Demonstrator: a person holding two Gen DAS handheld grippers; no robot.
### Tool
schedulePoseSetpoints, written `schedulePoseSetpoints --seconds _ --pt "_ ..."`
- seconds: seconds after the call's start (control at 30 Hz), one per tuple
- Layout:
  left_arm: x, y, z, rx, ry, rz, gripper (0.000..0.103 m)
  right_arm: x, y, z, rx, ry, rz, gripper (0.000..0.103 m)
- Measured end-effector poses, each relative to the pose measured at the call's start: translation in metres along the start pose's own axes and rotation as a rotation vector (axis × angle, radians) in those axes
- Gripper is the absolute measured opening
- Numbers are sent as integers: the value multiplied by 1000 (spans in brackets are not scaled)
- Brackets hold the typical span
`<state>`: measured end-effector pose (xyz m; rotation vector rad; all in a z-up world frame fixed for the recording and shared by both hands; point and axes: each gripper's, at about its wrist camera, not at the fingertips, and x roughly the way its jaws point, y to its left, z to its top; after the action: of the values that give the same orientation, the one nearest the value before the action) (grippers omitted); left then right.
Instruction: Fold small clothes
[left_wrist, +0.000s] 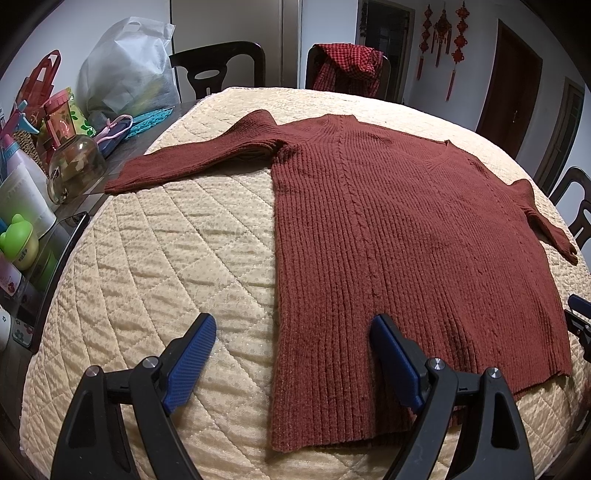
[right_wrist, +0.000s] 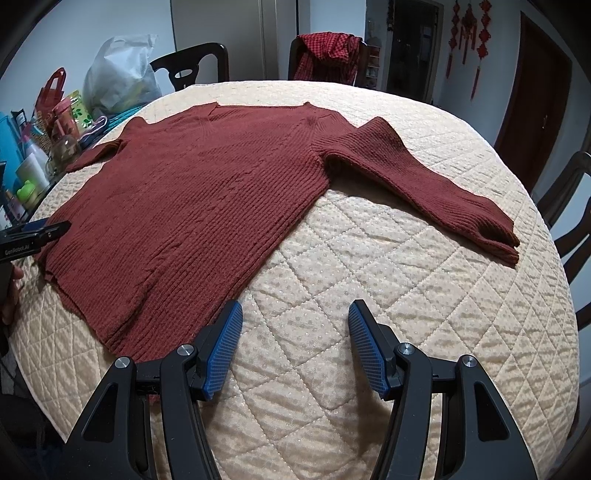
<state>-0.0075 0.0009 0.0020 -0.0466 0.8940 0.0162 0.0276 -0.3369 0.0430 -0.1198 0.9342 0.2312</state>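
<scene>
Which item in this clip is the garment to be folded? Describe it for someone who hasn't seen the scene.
Find the round table under a cream quilted cover. Spread flat on it, sleeves out, lies a rust-red ribbed sweater. The only other garment, a red checked one, hangs over a chair behind the table.

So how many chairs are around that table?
3 show. One dark chair stands at the far side, a second chair beside it has a red checked cloth draped over it, and a third chair is at the right. More may be hidden.
</scene>
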Motion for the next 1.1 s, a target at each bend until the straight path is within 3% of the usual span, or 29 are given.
schedulePoseSetpoints --seconds 1.1 --pt "0 6 5 4 5 17 88 -15 4 3 11 -16 4 60"
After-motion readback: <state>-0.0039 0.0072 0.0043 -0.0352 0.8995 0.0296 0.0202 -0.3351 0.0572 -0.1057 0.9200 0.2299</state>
